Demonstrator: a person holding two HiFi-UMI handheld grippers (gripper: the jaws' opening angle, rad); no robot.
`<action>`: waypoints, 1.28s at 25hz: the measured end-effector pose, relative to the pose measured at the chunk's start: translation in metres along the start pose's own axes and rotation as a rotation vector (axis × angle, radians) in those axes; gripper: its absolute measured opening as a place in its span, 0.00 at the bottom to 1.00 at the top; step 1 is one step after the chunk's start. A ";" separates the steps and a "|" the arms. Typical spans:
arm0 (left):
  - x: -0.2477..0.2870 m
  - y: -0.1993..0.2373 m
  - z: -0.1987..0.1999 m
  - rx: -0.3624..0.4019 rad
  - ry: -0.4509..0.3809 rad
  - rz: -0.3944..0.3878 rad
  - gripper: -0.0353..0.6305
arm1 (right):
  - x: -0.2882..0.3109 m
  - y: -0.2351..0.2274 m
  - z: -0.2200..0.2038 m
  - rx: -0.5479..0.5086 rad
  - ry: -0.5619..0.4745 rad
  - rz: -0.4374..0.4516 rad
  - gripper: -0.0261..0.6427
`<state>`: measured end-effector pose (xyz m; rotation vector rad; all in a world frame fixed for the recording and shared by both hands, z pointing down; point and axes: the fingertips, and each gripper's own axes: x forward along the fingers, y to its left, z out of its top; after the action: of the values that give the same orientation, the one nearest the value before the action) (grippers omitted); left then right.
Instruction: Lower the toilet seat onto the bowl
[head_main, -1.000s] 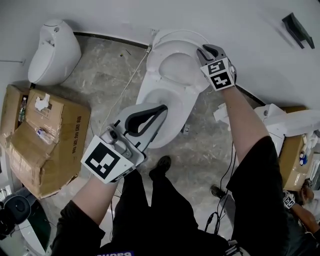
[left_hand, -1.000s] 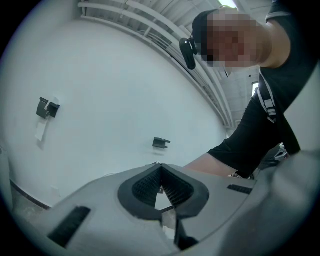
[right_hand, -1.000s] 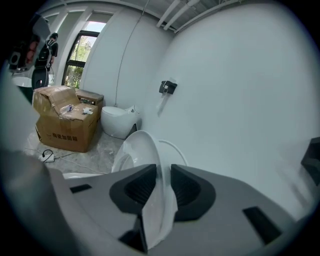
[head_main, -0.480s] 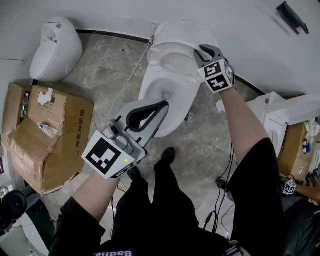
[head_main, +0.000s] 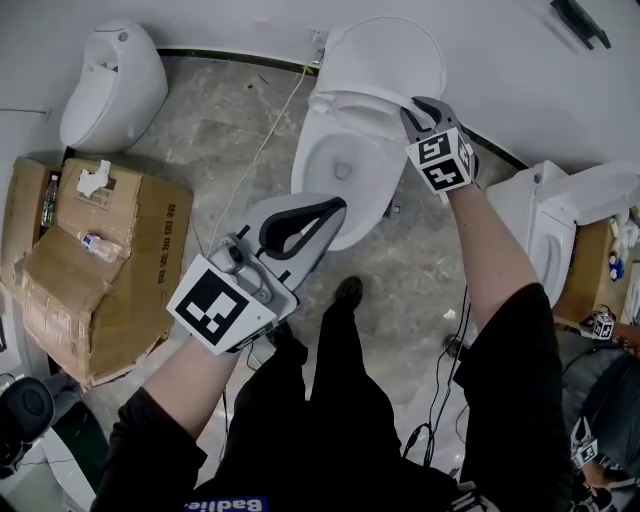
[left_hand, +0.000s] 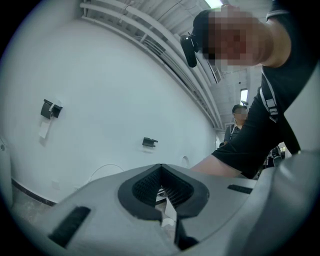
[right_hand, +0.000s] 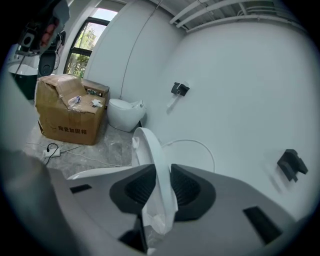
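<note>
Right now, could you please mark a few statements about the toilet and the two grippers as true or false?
1. The right gripper is shut on the edge of the toilet seat. True.
2. The toilet seat lies flat on the bowl. False: it stands raised off the bowl, tilted towards the wall.
3. The left gripper holds a bottle. False: its jaws are together with nothing between them.
4. A cardboard box stands on the floor at the person's left. True.
</note>
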<state>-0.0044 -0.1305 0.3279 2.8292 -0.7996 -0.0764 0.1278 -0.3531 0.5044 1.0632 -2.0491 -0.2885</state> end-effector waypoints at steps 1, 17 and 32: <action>-0.006 -0.004 -0.002 -0.003 0.002 -0.005 0.08 | -0.004 0.005 -0.002 0.001 0.007 -0.007 0.18; -0.049 -0.051 -0.028 -0.009 0.010 -0.042 0.07 | -0.045 0.121 -0.029 -0.058 0.057 0.022 0.21; -0.061 -0.094 -0.085 -0.083 0.039 0.014 0.08 | -0.057 0.204 -0.059 -0.113 0.020 0.050 0.23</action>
<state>0.0004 -0.0046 0.3914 2.7384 -0.7885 -0.0507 0.0704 -0.1734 0.6177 0.9405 -2.0139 -0.3625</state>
